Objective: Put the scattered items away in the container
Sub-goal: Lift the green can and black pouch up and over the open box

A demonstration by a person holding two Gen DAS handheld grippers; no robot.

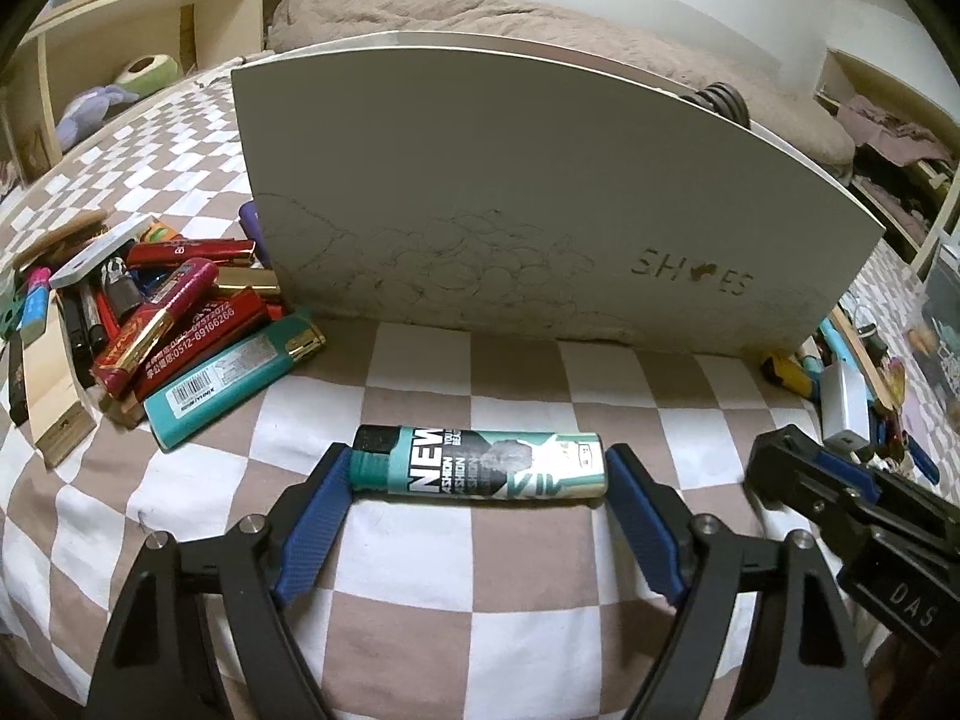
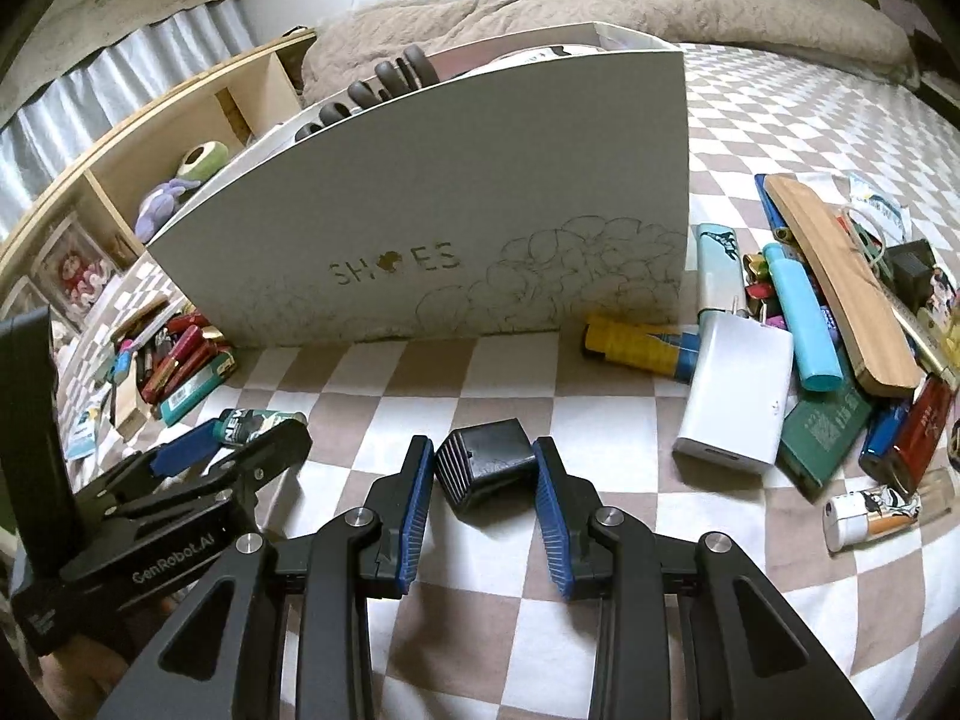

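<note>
Teal and white, the printed lighter (image 1: 480, 461) lies flat on the checked bedsheet (image 1: 468, 570) between the fingers of the left gripper (image 1: 479, 483), its long axis running crosswise from one blue pad to the other. Its dark cap end points at the gripper's left finger (image 1: 321, 507) and the rounded base at the right finger. The left pad meets the cap end, while the right pad stands at the base, where contact cannot be made out — so a firm clamp cannot be confirmed.

The right gripper (image 2: 485, 480) is closed narrowly on a small black cube-shaped block (image 2: 487, 463), one blue pad pressed to each side. The block's ribbed face is turned toward its left finger, and it sits tilted in the grip.

Straight ahead of both grippers stands the white cardboard box marked SHOES (image 1: 540, 192), its long side facing them, upright, with a flower outline drawn low on the wall. Off to the left gripper's left, beside the box's end, is a heap of lighters (image 1: 180, 324) — red, maroon and one teal. To the right gripper's right lies another scatter, with a white charger (image 2: 735, 405), a yellow lighter (image 2: 624, 343) and a wooden strip (image 2: 840, 276) among it.
</note>
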